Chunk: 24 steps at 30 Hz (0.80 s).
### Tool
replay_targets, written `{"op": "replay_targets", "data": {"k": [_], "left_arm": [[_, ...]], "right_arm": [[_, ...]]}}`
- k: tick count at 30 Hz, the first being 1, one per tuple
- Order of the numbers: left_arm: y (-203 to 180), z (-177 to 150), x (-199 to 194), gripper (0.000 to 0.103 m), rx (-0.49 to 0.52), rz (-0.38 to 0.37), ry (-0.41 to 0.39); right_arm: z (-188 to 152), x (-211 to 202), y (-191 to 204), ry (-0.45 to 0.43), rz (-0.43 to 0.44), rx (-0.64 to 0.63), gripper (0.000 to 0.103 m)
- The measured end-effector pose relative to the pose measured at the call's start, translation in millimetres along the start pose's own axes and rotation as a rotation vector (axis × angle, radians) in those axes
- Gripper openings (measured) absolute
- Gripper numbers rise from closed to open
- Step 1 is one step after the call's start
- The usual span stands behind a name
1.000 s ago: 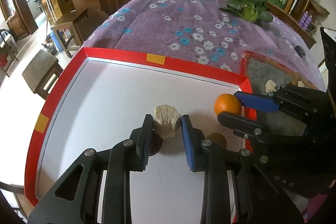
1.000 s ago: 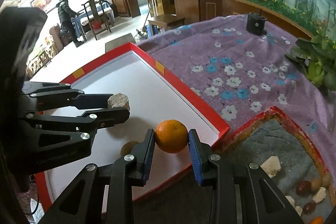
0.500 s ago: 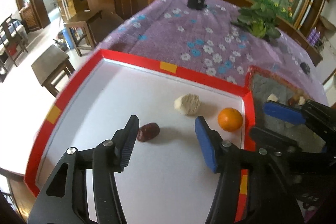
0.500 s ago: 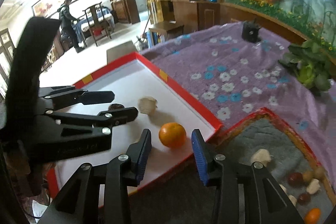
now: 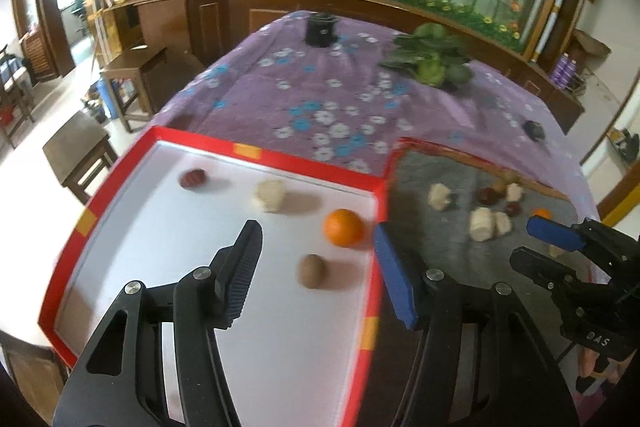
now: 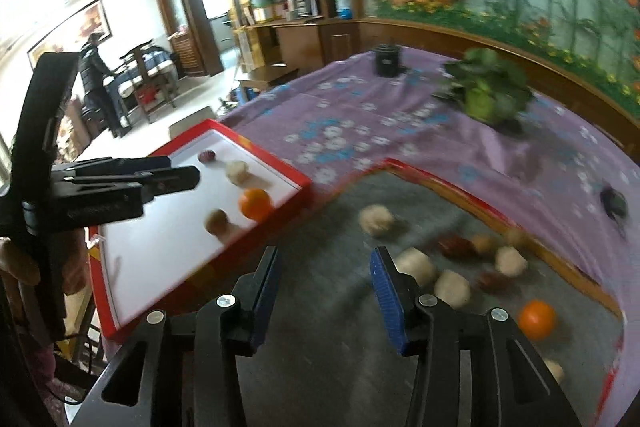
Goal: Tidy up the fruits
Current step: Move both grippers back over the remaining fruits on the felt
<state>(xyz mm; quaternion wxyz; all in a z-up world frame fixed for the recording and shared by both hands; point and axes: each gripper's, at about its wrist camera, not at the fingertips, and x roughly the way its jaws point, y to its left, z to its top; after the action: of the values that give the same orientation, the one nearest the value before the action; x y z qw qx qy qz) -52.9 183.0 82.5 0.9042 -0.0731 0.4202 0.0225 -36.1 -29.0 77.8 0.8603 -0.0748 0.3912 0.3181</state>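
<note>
A white tray with a red rim [image 5: 280,157] holds a dark red fruit [image 5: 193,179], a pale lump [image 5: 269,195], an orange [image 5: 344,228] and a brown round fruit [image 5: 311,270]. My left gripper [image 5: 315,227] hovers above this tray, its jaws opening with nothing between them. To the right, a grey-lined tray [image 6: 320,227] carries several pale and dark red pieces and a second orange [image 6: 537,319]. Over its near part is my right gripper [image 6: 325,251], its jaws also opening and empty. The right gripper [image 5: 524,241] shows at the right of the left wrist view.
Both trays lie on a purple floral tablecloth [image 5: 320,95]. A leafy green plant [image 5: 432,63], a black cylinder [image 5: 321,29] and a small dark object [image 5: 534,129] sit farther back. Wooden stools [image 5: 76,151] stand off the table's left. A person [image 6: 94,75] stands in the far room.
The left gripper let go of the pale lump and the right let go of the orange; both now lie on the white tray. Both grippers drew back and up, the right one over the grey tray.
</note>
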Motion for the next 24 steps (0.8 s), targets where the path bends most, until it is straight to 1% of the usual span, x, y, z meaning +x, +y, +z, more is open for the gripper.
{"op": "replay_targets", "data": {"k": [2, 8, 14, 24], "left_arm": [[-12.7, -2.1, 0.9, 0.063, 0.016, -0.011, 0.007], [-56.6, -7.6, 4.5, 0.064, 0.076, -0.048, 0.028], [-88.3, -13.3, 11.3, 0.064, 0.102, -0.091, 0.050], [-131.1, -16.4, 33.5, 0.063, 0.164, -0.110, 0.093]], "right_arm": [[-9.1, -8.0, -9.8, -0.001, -0.027, 0.015, 0.045], [-35.8, -27.9, -41.2, 0.006, -0.084, 0.061, 0.046], [-61.5, -48.7, -69.8, 0.008, -0.132, 0.105, 0.046], [-91.2, -74.2, -109.2, 0.007, -0.186, 0.170, 0.046]]}}
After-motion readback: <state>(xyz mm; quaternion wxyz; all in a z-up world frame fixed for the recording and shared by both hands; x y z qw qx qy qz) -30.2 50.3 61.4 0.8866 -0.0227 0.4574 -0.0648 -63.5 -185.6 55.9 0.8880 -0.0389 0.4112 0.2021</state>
